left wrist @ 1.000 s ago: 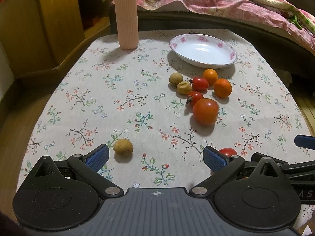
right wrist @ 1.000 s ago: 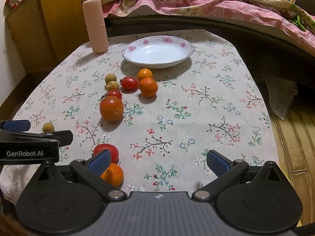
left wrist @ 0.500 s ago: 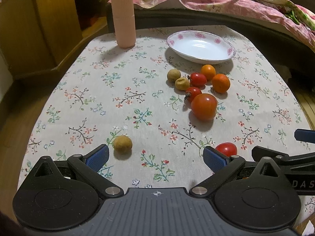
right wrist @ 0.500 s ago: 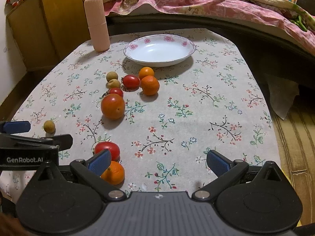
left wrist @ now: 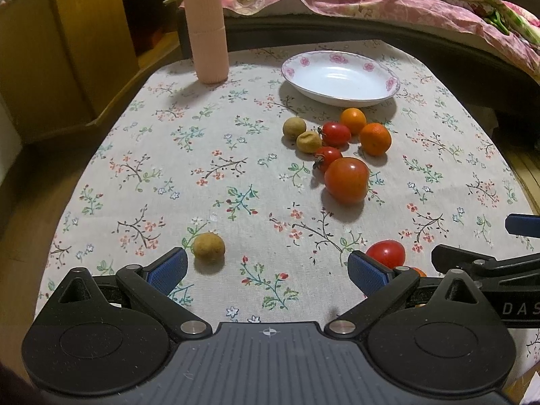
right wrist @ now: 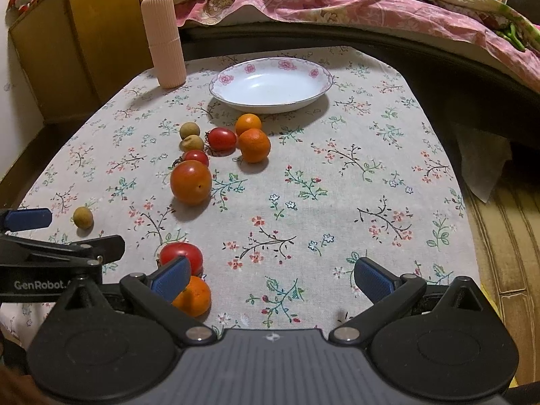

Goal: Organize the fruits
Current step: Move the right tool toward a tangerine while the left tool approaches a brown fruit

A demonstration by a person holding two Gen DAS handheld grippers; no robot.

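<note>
Left gripper (left wrist: 266, 268): fingers spread wide, pinching nothing, low over the near edge of the table (left wrist: 202, 155).
Right gripper (right wrist: 271, 275): fingers spread wide too, empty; its left finger (right wrist: 170, 278) sits in front of a small orange (right wrist: 194, 295).
Plate (right wrist: 216, 84): white with pink flowers on the rim, nothing in it, at 12 o'clock on the table.
Fruit cluster: just on the near side of the plate, seen from the left wrist: two oranges (left wrist: 374, 138), two cherry tomatoes (left wrist: 335, 133), two brown longans (left wrist: 293, 127), and at the cluster's 6 o'clock a large tomato (left wrist: 347, 179).
Lone longan (left wrist: 208, 245): apart from the cluster, just beside the left gripper's left finger (left wrist: 167, 270).
Near tomato (right wrist: 181, 256): at 7 o'clock in the right wrist view, touching or nearly touching the small orange.
Pink cylinder (left wrist: 204, 27): upright at 11 o'clock, at the table's far edge.
Bed (right wrist: 337, 3): beyond the table, under pink flowered covers.
</note>
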